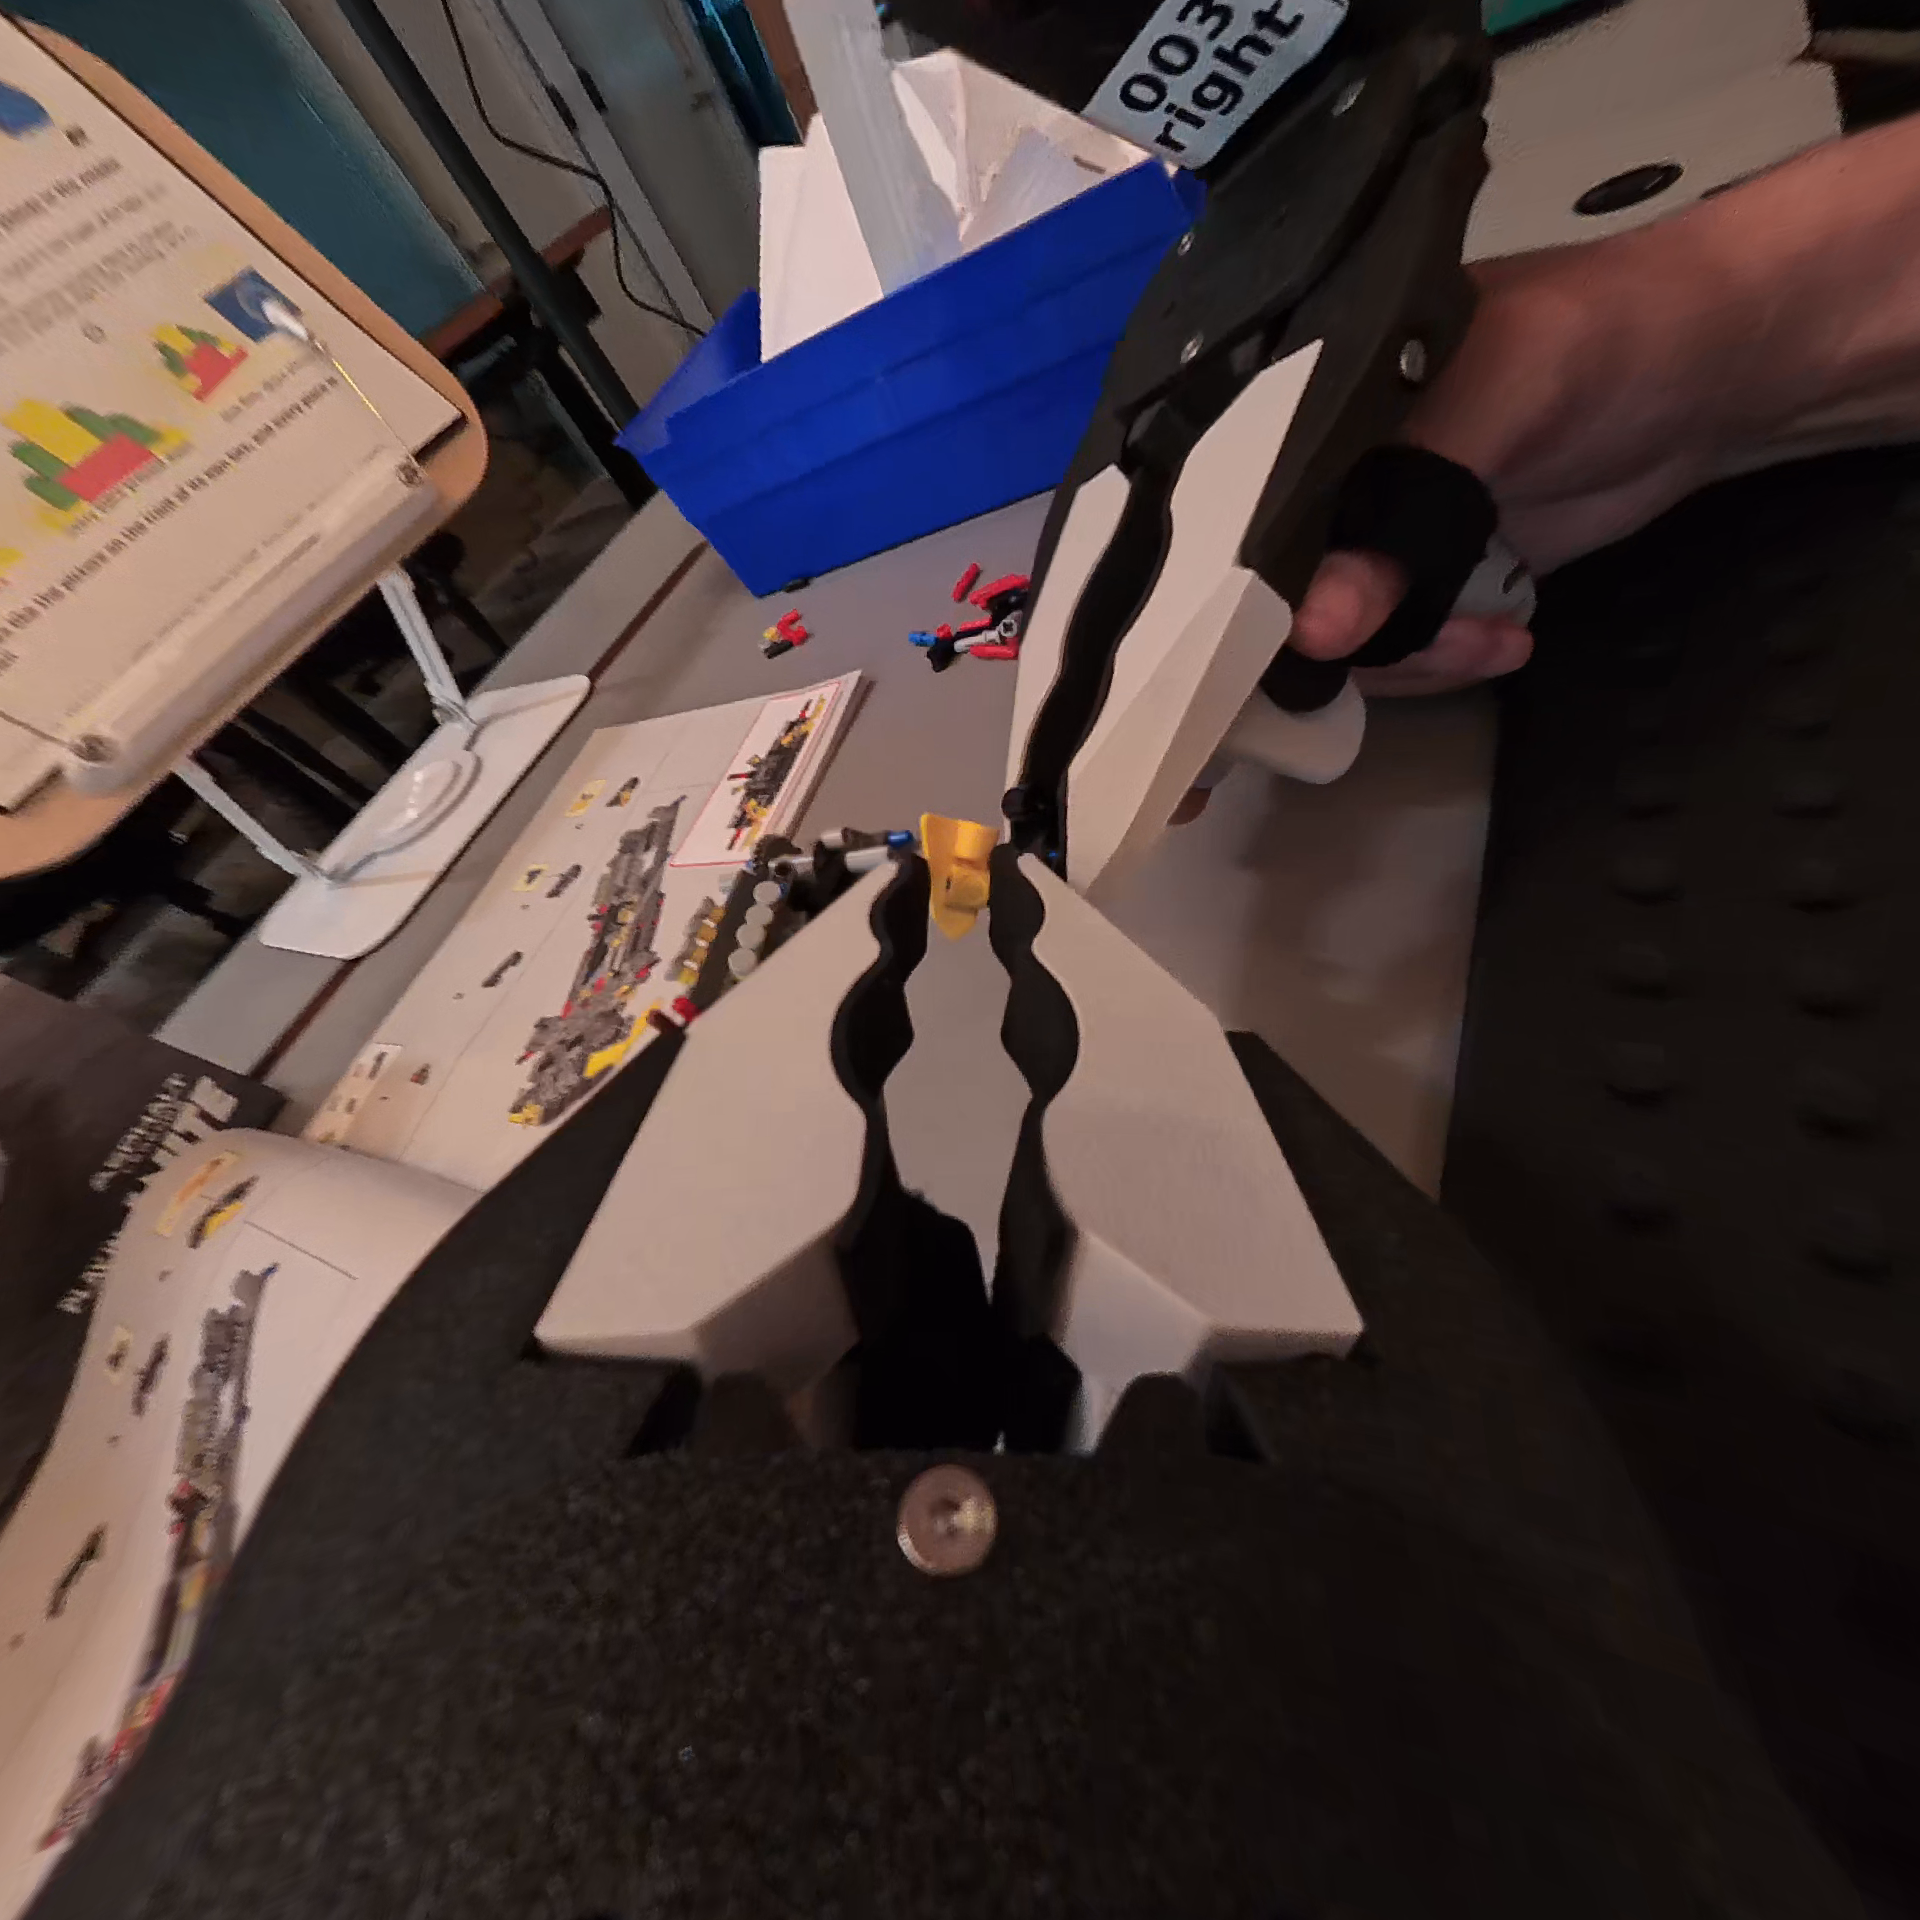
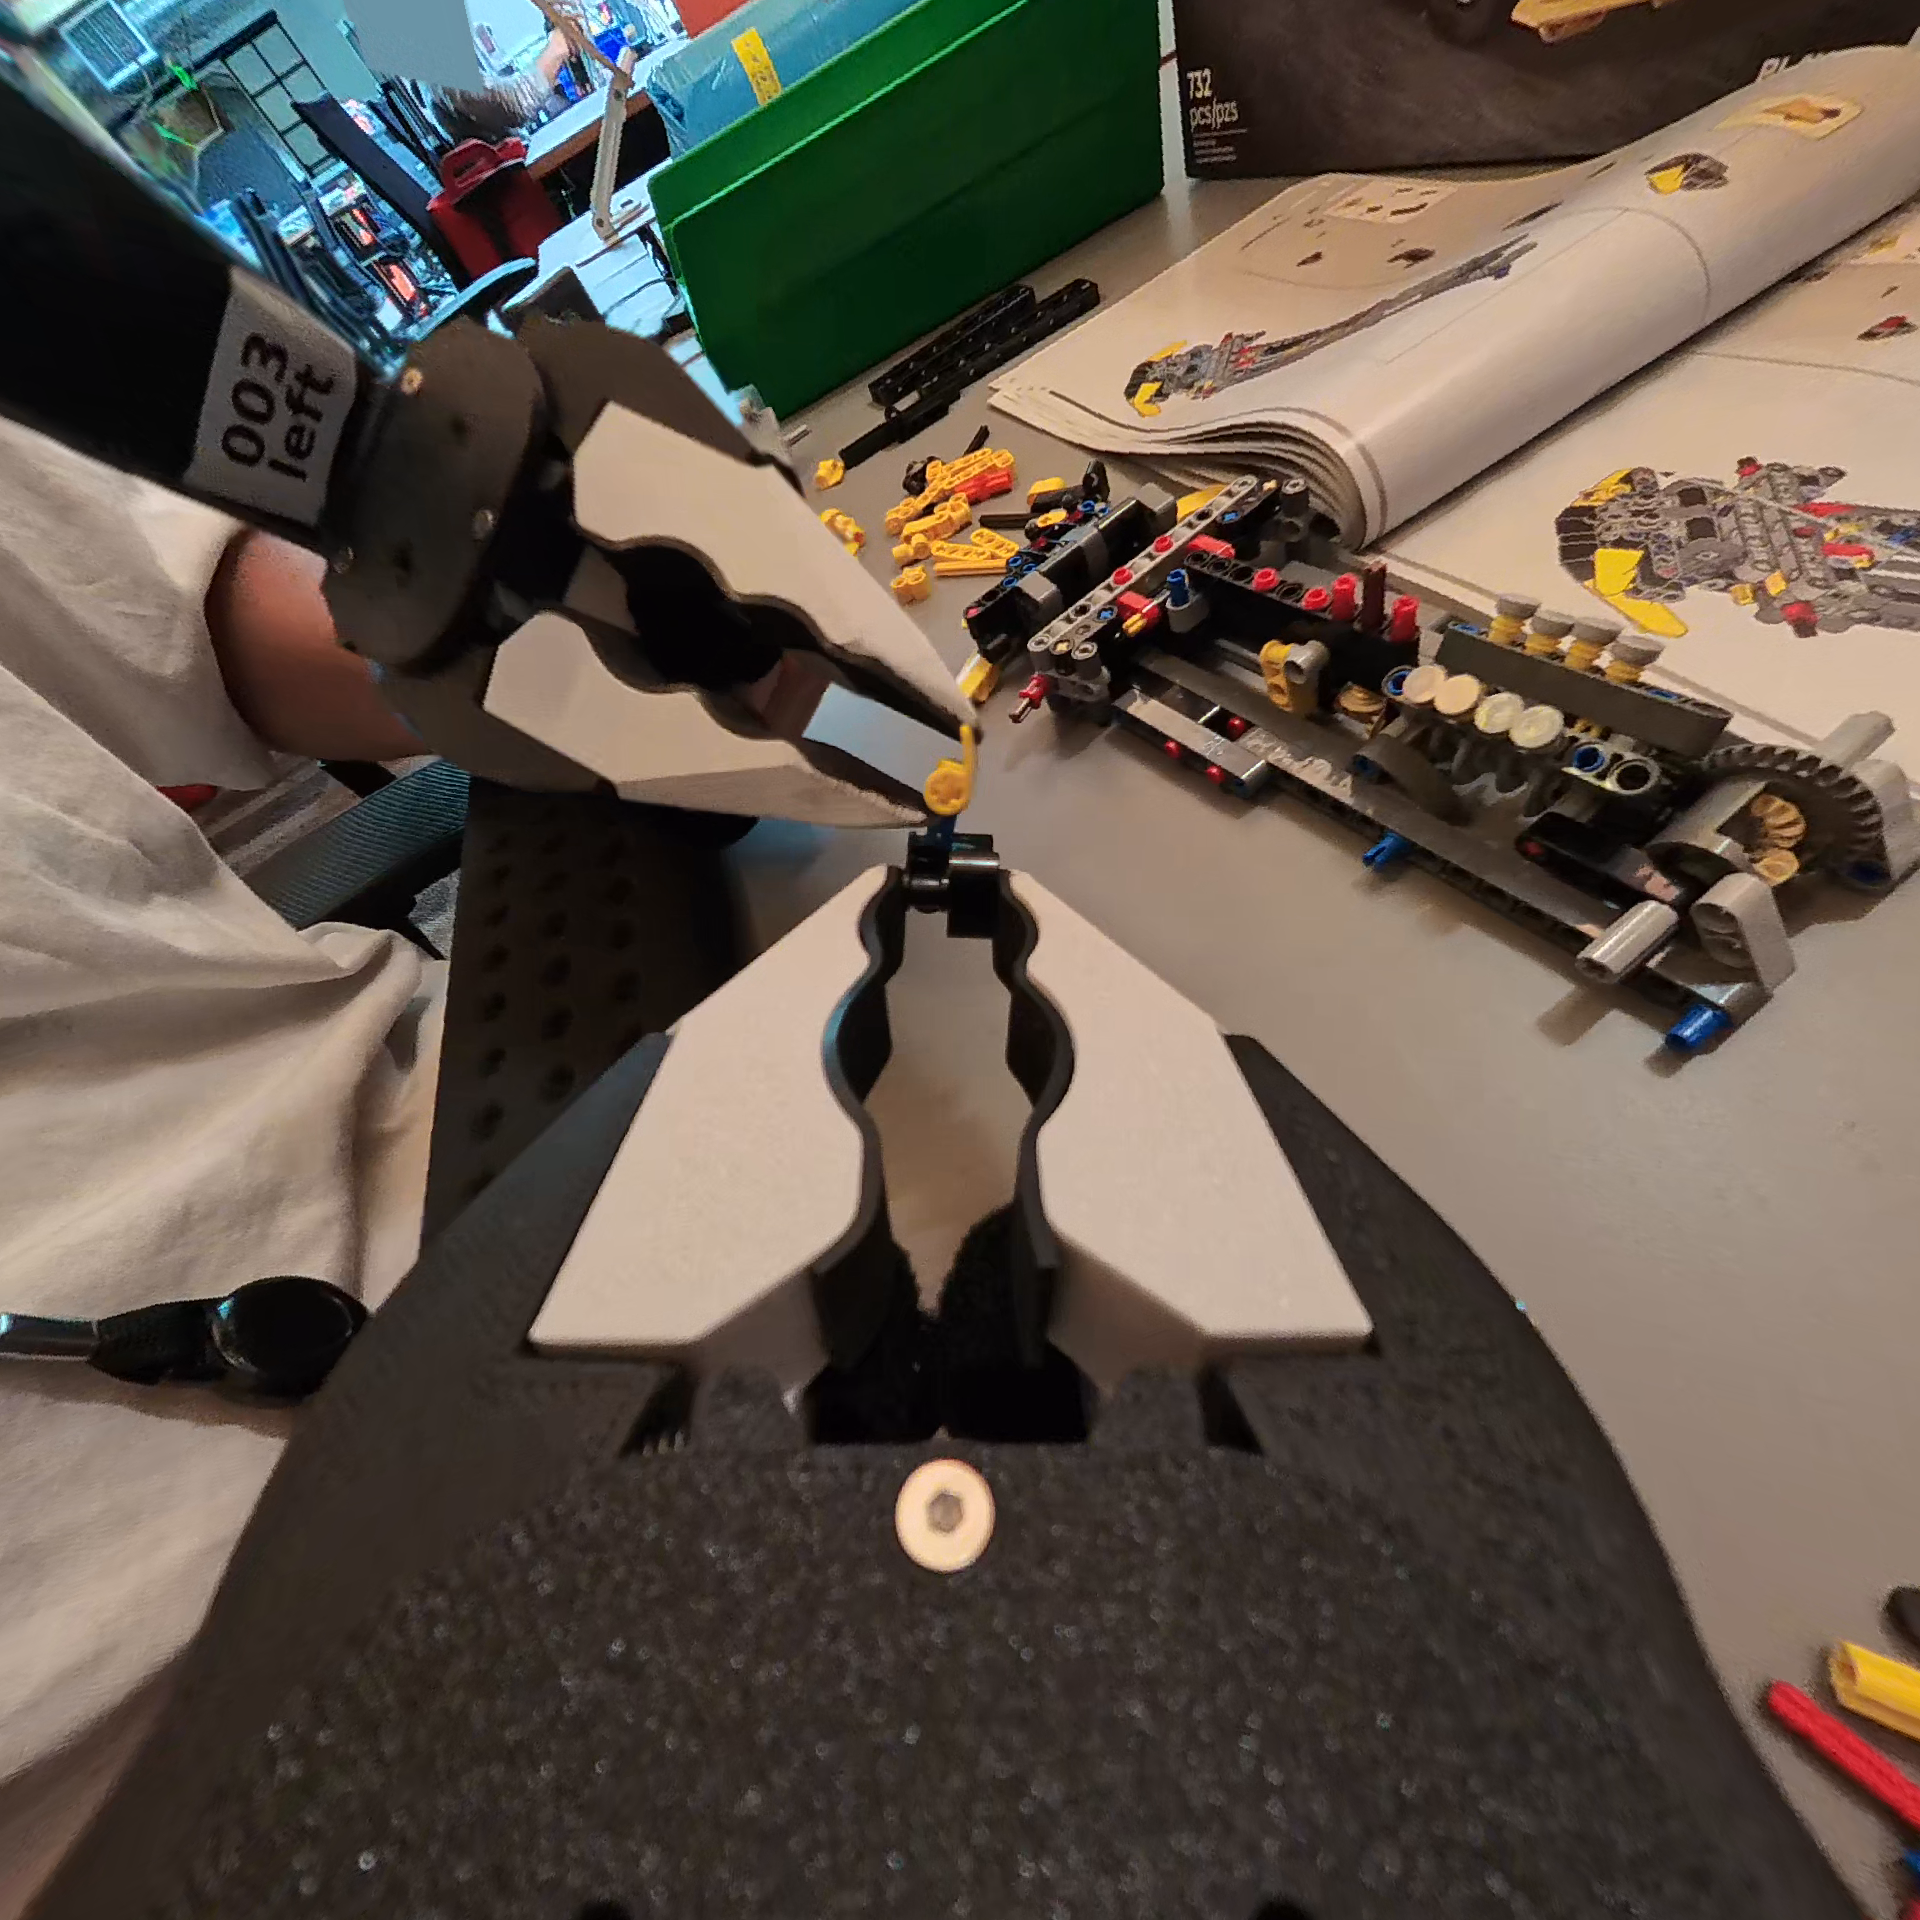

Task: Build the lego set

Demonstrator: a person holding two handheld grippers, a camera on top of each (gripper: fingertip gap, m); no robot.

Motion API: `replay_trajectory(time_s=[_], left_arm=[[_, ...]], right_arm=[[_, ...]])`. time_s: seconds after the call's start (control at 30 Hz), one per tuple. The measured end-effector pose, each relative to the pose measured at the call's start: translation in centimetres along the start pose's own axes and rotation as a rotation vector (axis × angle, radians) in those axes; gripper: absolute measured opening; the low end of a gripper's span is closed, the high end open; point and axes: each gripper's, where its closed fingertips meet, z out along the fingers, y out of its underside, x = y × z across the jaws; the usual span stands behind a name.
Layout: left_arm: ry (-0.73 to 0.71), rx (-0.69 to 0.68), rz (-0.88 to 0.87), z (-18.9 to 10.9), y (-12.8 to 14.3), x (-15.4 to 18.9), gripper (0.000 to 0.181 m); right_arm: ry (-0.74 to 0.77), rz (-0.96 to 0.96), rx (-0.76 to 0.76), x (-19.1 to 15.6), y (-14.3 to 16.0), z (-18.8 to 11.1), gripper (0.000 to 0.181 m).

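Over on the left, the left claw [image 2: 951,774] is clenched on a small yellow piece [image 2: 953,774], pinched right at its tips, held in the air above the grey tabletop [image 2: 1299,1195]. Just beside it, the right claw [image 2: 948,883] grips a small black connector [image 2: 951,883] with a blue pin sticking up towards the yellow piece. The two parts are nearly touching. Risky bit: both grips are thin tip holds, so any off-line push could twist a piece loose or pop it out onto the tabletop. To the right, the half-built chassis [image 2: 1455,727] lies near, with loose yellow pieces [image 2: 951,520] behind; a wide swing could clip them. Open room is the bare tabletop directly below and ahead of the claws. The tabletop's near edge sits on the left, by the person's shirt.
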Motion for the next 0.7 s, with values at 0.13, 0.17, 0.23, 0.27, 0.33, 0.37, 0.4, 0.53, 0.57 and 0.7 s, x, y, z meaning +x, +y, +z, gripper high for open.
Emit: replay_trajectory(time_s=[0.13,0.17,0.23,0.27,0.33,0.37,0.4,0.53,0.57,0.7], left_arm=[[-0.028,0.002,0.055,0.05,-0.22,0.1,0.01],[-0.029,0.001,0.064,0.09,-0.22,0.18,0.01],[-0.032,0.0,0.08,0.1,-0.22,0.26,0.01],[-0.036,-0.004,0.089,0.11,-0.17,0.3,0.01],[-0.056,-0.012,0.12,0.09,-0.06,0.27,0.01],[-0.069,-0.016,0.148,0.09,-0.02,0.29,0.01],[-0.085,-0.022,0.182,0.09,0.03,0.34,0.01],[-0.157,-0.052,0.291,0.09,0.13,0.29,0.005],[-0.162,-0.053,0.299,0.08,0.1,0.34,0.005],[-0.123,-0.063,0.225,0.22,0.44,0.36,0.005]], right_arm=[[0.007,0.001,0.004,0.11,-0.04,-0.06,0.015],[0.009,0.0,0.002,0.13,-0.04,-0.05,0.015],[0.009,-0.003,0.003,0.11,-0.02,-0.07,0.015],[0.009,-0.002,0.0,0.12,0.01,-0.05,0.015],[0.013,-0.003,-0.002,0.16,0.04,-0.03,0.015],[0.014,-0.002,-0.002,0.2,0.04,-0.05,0.015],[0.015,0.0,-0.002,0.23,0.05,-0.05,0.015],[0.018,0.015,0.003,0.41,0.0,-0.09,0.015],[0.015,0.013,0.001,0.35,0.0,-0.11,0.015],[0.039,-0.012,-0.009,0.47,0.11,-0.01,0.015]])
